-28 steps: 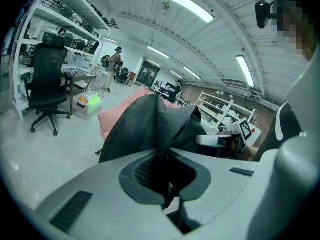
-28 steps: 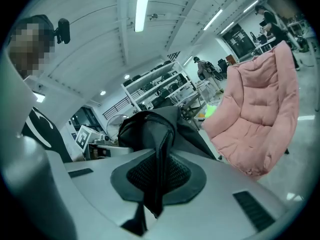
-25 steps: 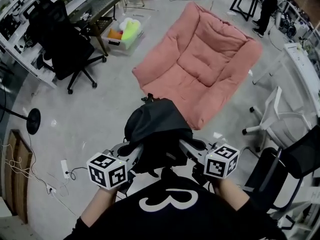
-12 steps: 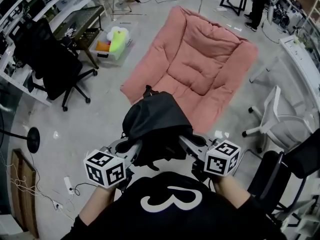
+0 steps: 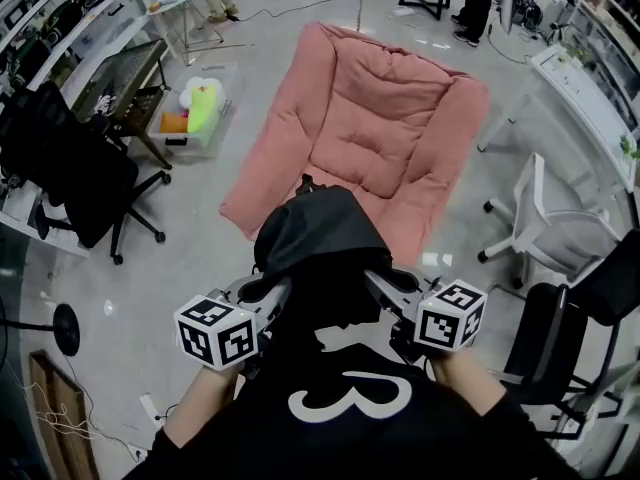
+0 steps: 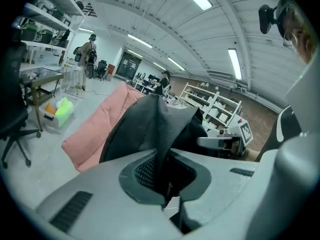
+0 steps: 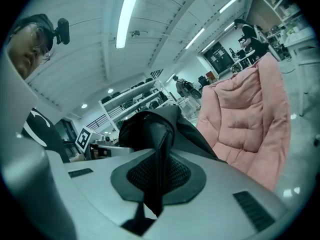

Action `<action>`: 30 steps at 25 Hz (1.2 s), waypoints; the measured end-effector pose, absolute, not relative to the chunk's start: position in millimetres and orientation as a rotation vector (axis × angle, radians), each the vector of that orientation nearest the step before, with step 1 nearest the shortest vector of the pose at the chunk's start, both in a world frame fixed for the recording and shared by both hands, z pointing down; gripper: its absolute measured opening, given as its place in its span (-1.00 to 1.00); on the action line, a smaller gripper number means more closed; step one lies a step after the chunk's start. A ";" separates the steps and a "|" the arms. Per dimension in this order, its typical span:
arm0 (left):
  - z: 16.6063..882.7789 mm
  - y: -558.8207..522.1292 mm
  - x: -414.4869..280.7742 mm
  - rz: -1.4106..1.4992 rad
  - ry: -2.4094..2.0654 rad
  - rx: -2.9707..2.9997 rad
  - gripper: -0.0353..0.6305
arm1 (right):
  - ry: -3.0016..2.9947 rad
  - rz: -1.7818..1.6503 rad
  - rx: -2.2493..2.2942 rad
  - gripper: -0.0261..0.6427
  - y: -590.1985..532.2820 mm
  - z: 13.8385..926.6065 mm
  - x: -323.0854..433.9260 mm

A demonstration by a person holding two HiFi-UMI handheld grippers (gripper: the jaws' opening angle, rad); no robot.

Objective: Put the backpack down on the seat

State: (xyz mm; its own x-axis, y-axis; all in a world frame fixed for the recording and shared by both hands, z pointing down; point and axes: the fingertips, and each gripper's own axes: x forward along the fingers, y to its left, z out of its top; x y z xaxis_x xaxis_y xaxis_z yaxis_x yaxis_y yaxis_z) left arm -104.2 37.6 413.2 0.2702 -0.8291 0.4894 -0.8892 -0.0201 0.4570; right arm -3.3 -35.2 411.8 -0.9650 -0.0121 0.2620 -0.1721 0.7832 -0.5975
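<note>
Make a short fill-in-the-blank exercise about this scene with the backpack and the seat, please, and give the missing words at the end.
1. The backpack is ____ in colour.
2. The seat is ____ in colour.
3. The left hand-held gripper and the right hand-held gripper are both shut on the ____.
4. In the head view, the plastic box of toys stands to the ____ of the seat.
Missing words: black; pink; backpack; left.
</note>
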 end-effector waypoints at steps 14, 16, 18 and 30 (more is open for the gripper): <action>432.5 -92.0 -181.1 0.257 -1.239 2.017 -0.86 | -2.659 1.076 0.607 -0.84 -130.9 429.1 -62.2; 435.7 -109.0 -190.2 0.269 -1.212 2.031 -0.86 | -2.647 1.074 0.653 -0.84 -144.5 431.9 -69.9; 438.8 -125.5 -199.6 0.282 -1.186 2.045 -0.86 | -2.641 1.069 0.693 -0.84 -158.1 434.3 -78.6; 479.9 -216.2 -230.6 0.377 -1.023 2.098 -0.86 | -2.546 1.093 0.937 -0.84 -231.7 472.2 -106.6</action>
